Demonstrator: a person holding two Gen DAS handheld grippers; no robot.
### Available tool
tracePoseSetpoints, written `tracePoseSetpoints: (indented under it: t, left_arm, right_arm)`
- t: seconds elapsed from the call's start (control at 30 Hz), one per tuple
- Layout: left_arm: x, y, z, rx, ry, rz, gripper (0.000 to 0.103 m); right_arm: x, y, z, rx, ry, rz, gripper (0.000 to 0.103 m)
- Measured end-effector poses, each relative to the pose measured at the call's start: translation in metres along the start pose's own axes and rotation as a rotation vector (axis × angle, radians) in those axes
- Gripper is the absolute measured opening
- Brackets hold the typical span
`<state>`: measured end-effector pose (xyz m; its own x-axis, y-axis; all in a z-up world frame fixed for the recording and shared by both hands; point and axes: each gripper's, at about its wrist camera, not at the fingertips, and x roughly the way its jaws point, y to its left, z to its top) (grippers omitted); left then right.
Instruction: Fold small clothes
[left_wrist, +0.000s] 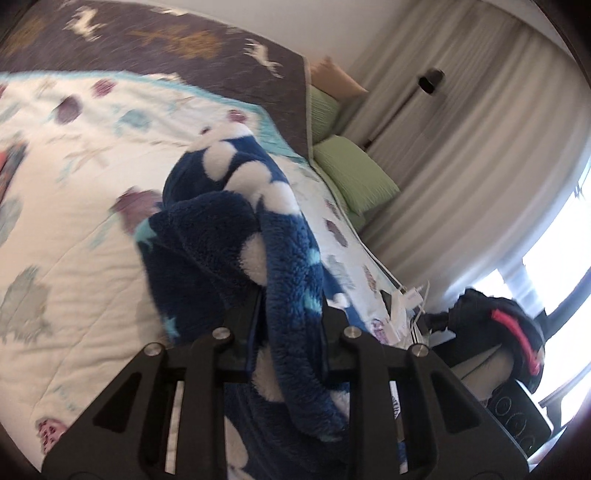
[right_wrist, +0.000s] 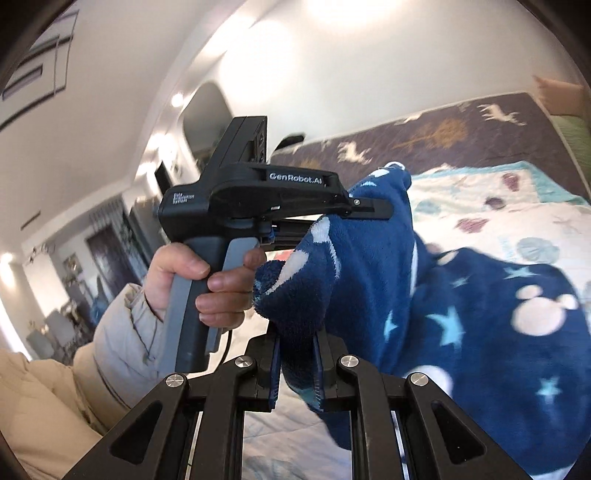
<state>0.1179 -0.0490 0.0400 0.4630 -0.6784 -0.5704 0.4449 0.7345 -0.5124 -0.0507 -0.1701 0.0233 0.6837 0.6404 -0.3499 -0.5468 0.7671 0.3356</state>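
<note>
Right wrist view: both tongs, right (right_wrist: 295, 363) and left (right_wrist: 369, 206), clench the blue fleece garment (right_wrist: 461, 314) above the bed (right_wrist: 535, 221); probably mid-fold, next laying it flat.

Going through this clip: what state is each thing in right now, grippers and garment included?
Left gripper: shut on the blue fleece garment.
Right gripper: shut on the same garment.
Blue fleece garment: bunched, lifted off the quilt between both grippers, not yet folded.
Quilt: spread flat on the bed.
Green pillows: lying at the bed's edge.
Curtains: drawn.
</note>
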Motion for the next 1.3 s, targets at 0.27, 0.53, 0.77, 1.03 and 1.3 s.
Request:
tracePoseSetpoints:
  t: [0.27,0.53,0.77,1.03,1.3]
  left_arm:
    - [0.073,-0.080,0.009,0.145,0.089,0.028,0.026]
    - [0.169,-0.128,-0.012,0.238,0.236,0.098,0.027]
    - [0.212,-0.144,-0.033,0.315,0.278,0.139,0.043]
    - [0.201,-0.151,-0.032,0.306,0.282,0.079,0.048]
    - [0.101,-0.143,-0.019,0.404,0.057,0.054,0.059]
  right_arm:
    - [-0.070,-0.061,-0.002,0.141,-0.130,-0.064,0.013]
    - [-0.118,-0.136,-0.033,0.400,-0.166,-0.110,0.013]
    - [-0.128,-0.183,-0.070,0.582,-0.120,-0.154,0.014]
    - [-0.128,-0.194,-0.095,0.627,-0.045,-0.197,0.017]
    - [-0.127,-0.199,-0.089,0.589,-0.009,-0.230,0.025]
